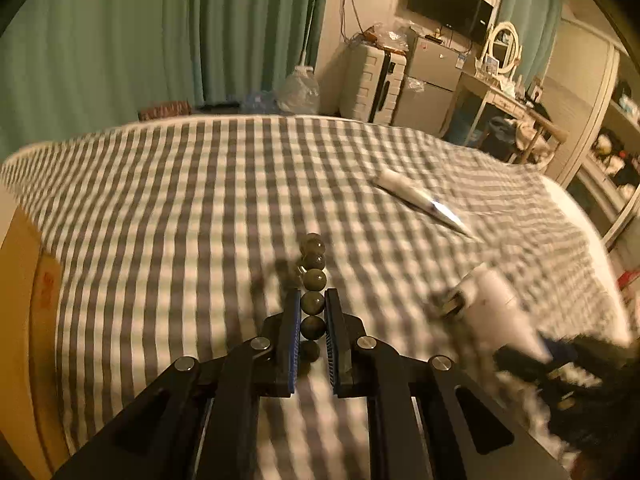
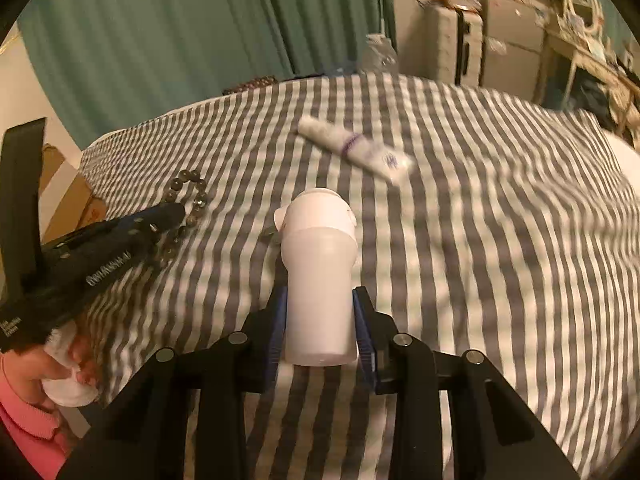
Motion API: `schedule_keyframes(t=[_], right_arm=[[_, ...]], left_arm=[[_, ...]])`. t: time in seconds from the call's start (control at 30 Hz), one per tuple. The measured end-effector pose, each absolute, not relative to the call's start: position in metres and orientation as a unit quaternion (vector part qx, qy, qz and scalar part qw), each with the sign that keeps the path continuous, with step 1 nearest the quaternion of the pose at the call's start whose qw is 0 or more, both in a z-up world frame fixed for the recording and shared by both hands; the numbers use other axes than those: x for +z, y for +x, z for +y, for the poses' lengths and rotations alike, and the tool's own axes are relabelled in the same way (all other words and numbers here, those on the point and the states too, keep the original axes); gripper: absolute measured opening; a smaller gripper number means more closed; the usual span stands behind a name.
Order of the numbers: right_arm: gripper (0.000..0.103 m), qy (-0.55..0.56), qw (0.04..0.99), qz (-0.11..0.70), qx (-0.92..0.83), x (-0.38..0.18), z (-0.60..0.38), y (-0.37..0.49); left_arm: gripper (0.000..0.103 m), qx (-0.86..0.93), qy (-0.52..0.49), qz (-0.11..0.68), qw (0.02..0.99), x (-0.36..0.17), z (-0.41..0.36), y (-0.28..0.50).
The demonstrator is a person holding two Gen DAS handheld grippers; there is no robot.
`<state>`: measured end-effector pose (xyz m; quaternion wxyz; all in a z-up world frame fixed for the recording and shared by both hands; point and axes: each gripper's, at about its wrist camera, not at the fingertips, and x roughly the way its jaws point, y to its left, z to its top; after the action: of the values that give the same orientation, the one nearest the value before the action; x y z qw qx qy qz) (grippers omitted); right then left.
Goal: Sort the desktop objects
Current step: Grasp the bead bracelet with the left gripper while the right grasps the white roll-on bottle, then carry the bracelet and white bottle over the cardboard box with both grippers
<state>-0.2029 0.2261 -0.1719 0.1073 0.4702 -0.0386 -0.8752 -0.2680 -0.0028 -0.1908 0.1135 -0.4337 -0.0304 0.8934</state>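
1. Left wrist view: left tongs [image 1: 313, 312] clamped on a bead bracelet [image 1: 313, 280], its dark green beads lined up between the blue pads above the checked bed [image 1: 180, 200].
2. Same view: white bottle [image 1: 496, 304] blurred at lower right, white tube [image 1: 420, 196] lying farther off on the bed.
3. Right wrist view: right tongs [image 2: 320, 312] gripping the white bottle [image 2: 320, 280] by its body, cap pointing away.
4. Only here: bracelet [image 2: 186, 204] seen as a full loop at the left tongs' [image 2: 176, 212] tip; purple print on the tube [image 2: 356, 148].
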Motion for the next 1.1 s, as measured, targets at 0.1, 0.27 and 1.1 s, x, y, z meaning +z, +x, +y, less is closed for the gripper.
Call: schedule_keyframes(t=[0.1, 0.27, 1.1], right_arm=[[0.032, 0.485, 0.099, -0.029, -0.869, -0.172, 0.223, -0.176], [0.032, 0.493, 0.095, -0.047, -0.863, -0.167, 0.226, -0.138], [0.032, 0.359, 0.156, -0.024, -0.92, 0.009, 0.147, -0.069]], left_arm=[[0.011, 0.893, -0.433, -0.04, 0.111, -0.172, -0.001, -0.229], [0.011, 0.885, -0.45, -0.039, 0.109, -0.159, -0.008, -0.183], [0.011, 0.917, -0.37, -0.043, 0.143, 0.016, -0.056, -0.116]])
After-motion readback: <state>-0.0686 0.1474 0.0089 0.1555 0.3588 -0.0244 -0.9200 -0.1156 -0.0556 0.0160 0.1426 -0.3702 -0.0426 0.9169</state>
